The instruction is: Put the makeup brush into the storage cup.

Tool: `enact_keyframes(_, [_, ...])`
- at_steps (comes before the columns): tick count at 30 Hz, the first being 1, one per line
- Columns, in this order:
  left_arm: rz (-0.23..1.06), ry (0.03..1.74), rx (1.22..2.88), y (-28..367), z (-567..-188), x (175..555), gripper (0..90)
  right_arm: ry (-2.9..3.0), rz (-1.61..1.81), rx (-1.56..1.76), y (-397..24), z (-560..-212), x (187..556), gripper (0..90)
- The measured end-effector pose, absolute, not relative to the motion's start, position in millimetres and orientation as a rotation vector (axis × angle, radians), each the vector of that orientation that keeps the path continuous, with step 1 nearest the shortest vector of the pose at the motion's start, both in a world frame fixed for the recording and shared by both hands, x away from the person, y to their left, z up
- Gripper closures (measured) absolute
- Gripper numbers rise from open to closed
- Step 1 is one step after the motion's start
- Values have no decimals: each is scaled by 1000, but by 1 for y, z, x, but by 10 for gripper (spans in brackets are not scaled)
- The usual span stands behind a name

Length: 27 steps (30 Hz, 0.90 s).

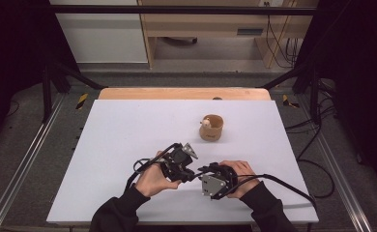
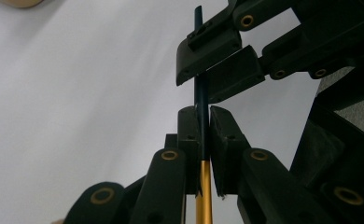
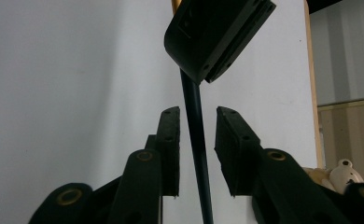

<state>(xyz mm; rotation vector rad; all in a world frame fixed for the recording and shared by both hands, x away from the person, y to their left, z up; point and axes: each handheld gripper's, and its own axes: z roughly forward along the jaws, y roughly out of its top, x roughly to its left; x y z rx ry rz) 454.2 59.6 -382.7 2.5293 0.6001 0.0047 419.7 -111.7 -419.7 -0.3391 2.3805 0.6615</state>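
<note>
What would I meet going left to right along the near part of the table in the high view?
Person's left hand → left gripper clamped on a thin dark-and-gold pen → right gripper, jaws either side of the pen → right hand. The wooden cup stands farther back.

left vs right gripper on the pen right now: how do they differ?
Left gripper is shut on the pen, pads pressed against its dark shaft; the right gripper stands open, the pen between its jaws with gaps on both sides. The left grips near the pen's gold section; the right straddles the dark section. In the high view the right gripper shows a grey plate on top. Both have black jaws over the white table.
</note>
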Motion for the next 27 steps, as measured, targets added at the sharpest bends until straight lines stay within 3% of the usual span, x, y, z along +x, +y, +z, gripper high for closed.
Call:
enact_keyframes(12, [-21, 619, 2515, 56, -383, 456, 827, 2385, 659, -349, -110, -422, 420, 807])
enact_keyframes(27, [-23, 612, 2490, 60, -381, 456, 824, 2391, 680, -339, -111, -421, 419, 836])
